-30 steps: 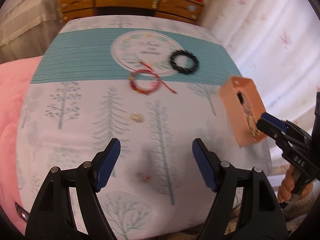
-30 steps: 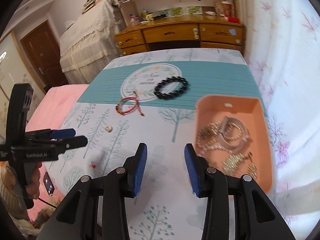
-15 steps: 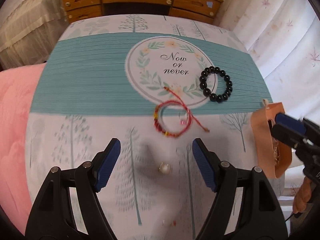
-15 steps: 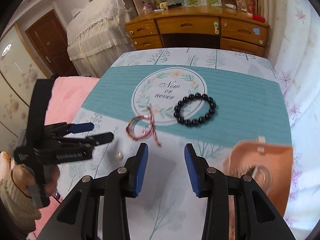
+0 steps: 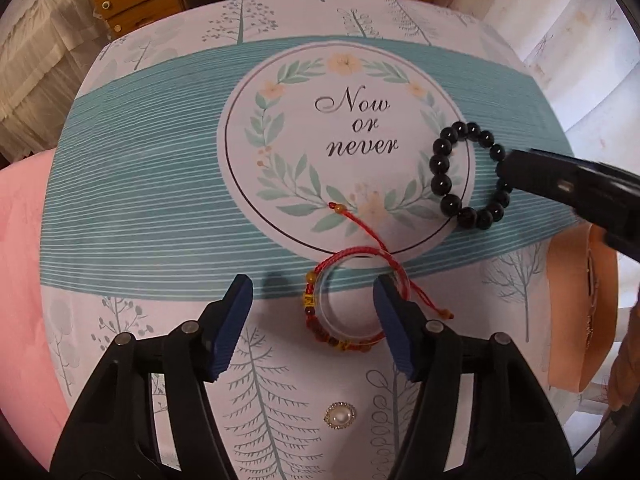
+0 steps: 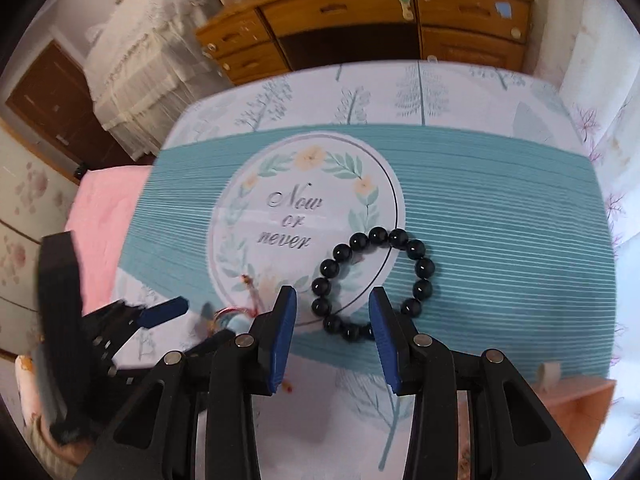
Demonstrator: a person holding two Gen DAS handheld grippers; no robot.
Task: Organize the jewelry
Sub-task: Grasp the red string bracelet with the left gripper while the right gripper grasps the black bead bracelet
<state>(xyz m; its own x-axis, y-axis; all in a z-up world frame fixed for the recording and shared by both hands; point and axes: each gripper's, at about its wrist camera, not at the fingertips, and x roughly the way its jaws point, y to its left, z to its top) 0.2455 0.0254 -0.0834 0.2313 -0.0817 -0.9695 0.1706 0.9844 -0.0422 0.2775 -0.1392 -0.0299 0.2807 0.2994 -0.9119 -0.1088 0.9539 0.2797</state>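
A red cord bracelet (image 5: 344, 312) with amber beads lies on the tablecloth, between the open fingers of my left gripper (image 5: 312, 312). A black bead bracelet (image 5: 464, 176) lies to its right on the teal band; in the right wrist view the black bracelet (image 6: 372, 280) sits just ahead of my open right gripper (image 6: 332, 328), whose fingertips straddle its near edge. A pearl brooch (image 5: 339, 416) lies under the left gripper. The left gripper (image 6: 168, 312) shows blurred at the left in the right wrist view.
An orange tray (image 5: 576, 312) holding jewelry sits at the table's right edge, also low right in the right wrist view (image 6: 576, 400). A pink blanket (image 5: 20, 260) lies left. A wooden dresser (image 6: 360, 28) stands beyond the table; curtains hang at the right.
Both grippers moved forward and down over the table. The red bracelet now lies between the left fingers, the black bracelet just ahead of the right fingers. The tray slid out to the frame edges.
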